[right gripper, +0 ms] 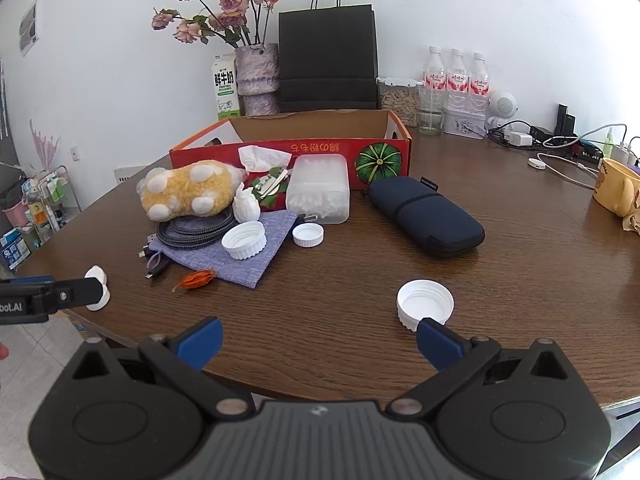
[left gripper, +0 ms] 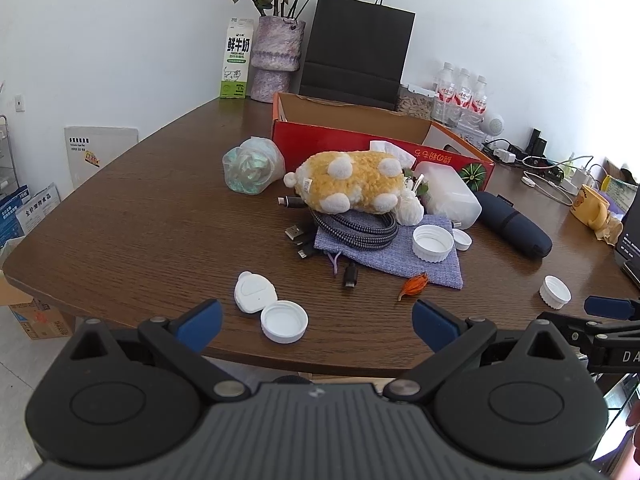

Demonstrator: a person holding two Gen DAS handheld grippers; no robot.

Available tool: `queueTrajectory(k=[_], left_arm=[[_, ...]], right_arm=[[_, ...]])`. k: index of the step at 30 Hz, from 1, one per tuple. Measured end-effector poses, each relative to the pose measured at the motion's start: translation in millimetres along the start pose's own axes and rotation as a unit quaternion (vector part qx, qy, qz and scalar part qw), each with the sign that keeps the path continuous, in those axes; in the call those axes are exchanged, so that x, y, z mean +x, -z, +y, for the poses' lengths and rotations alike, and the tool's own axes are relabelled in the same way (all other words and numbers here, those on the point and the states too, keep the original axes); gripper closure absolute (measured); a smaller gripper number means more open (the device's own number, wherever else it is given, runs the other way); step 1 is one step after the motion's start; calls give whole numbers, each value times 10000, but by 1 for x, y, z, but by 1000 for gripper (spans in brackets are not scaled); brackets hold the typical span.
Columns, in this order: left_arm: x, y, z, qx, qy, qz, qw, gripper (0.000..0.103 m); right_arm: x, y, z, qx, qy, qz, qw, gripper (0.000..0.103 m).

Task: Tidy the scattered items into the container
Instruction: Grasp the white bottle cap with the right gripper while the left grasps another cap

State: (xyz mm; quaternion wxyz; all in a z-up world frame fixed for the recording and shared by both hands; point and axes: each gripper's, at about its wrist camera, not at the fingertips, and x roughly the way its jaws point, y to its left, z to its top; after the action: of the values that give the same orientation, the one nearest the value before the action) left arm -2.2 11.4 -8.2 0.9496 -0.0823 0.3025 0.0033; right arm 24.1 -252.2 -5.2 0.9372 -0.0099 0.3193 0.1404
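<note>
An open red cardboard box [left gripper: 380, 144] [right gripper: 288, 152] stands at the back of the brown table. In front of it lie a yellow plush toy [left gripper: 348, 186] [right gripper: 188, 194], a coiled braided cable [left gripper: 352, 230] [right gripper: 196, 230] on a blue cloth pouch [left gripper: 400, 256] [right gripper: 244, 256], a clear cotton-swab box [left gripper: 448, 194] [right gripper: 320, 190], a dark blue case [left gripper: 516, 228] [right gripper: 424, 216] and several white caps [left gripper: 284, 320] [right gripper: 425, 304]. My left gripper [left gripper: 318, 324] hovers open at the near table edge by a white cap and a small white case [left gripper: 254, 292]. My right gripper [right gripper: 320, 340] is open too, its right finger beside a cap.
At the back stand a vase of dried roses [left gripper: 276, 56], a milk carton [left gripper: 236, 64], a black paper bag [left gripper: 356, 48] and water bottles [right gripper: 456, 72]. Chargers and cables [right gripper: 560, 144] and a yellow mug [right gripper: 618, 192] sit at the right. A dried orange flower [left gripper: 414, 284] lies near the pouch.
</note>
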Motion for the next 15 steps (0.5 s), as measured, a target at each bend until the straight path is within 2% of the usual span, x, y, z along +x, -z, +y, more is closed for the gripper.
queueTrajectory(k=[14, 15], left_arm=[[11, 4, 9, -90, -183, 2, 9998, 0], [13, 5, 9, -90, -191, 16, 9998, 4]], right_arm=[[13, 4, -16, 164, 282, 30, 9995, 0], [15, 5, -18, 191, 331, 33, 9993, 0]])
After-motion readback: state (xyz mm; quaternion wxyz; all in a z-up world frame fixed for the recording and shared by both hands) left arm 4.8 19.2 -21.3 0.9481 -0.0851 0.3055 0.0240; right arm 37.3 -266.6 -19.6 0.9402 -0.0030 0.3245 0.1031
